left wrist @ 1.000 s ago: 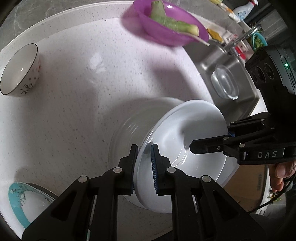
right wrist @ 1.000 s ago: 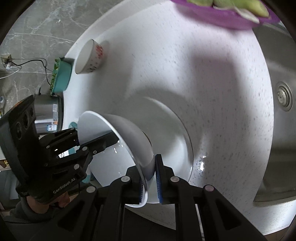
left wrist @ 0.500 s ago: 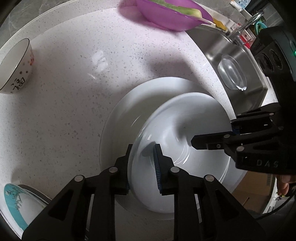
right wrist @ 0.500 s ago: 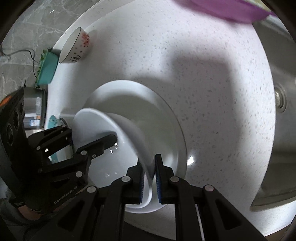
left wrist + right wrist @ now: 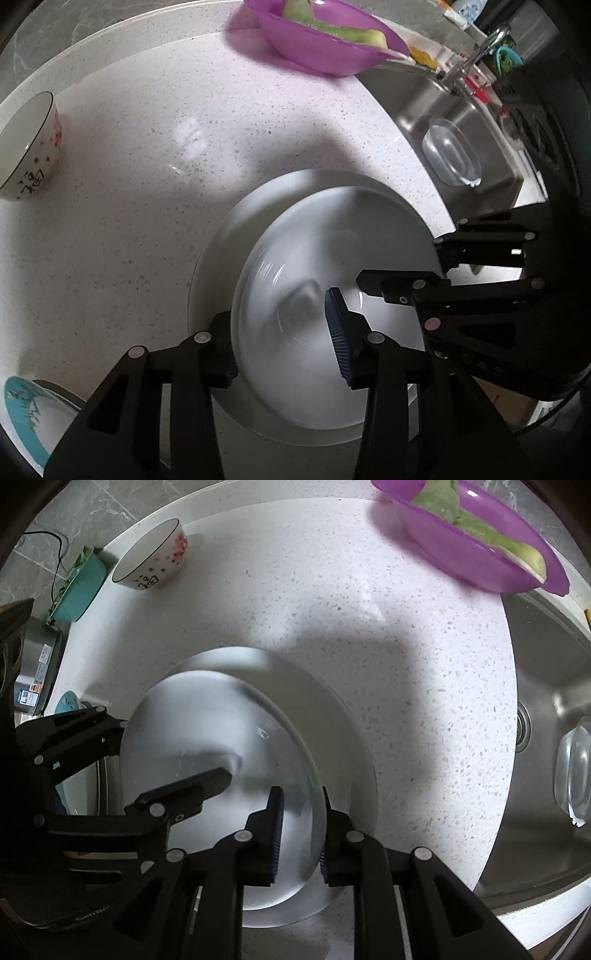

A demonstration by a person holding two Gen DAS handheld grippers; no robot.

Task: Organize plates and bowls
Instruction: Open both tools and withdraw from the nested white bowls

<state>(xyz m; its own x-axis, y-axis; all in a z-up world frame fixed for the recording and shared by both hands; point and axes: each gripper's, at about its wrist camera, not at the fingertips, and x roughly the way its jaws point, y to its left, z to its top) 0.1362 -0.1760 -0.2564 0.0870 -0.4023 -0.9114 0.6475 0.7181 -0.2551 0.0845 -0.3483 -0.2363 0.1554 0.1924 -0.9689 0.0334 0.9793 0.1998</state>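
Note:
A small white deep plate (image 5: 295, 280) (image 5: 207, 720) rests, blurred, inside a larger white plate (image 5: 258, 199) (image 5: 332, 720) on the speckled counter. My left gripper (image 5: 282, 343) (image 5: 173, 749) straddles the small plate's near-left rim. Its jaws are opening, and the pads stand well off the rim. My right gripper (image 5: 300, 830) (image 5: 402, 262) straddles the opposite rim. Its jaws are opening too, with a small gap and the rim loose between the pads.
A patterned rice bowl (image 5: 29, 147) (image 5: 151, 557) stands at the back left. At the back right a purple bowl (image 5: 325, 44) (image 5: 472, 546) holds green vegetable. The steel sink (image 5: 443, 122) (image 5: 546, 701) with a clear glass dish (image 5: 450, 151) lies right. A teal-rimmed plate (image 5: 22, 413) sits near left.
Both grippers lowered the tilted small plate until it lay flat in the larger plate. Then both pairs of jaws parted from its rim, the left widely, the right slightly.

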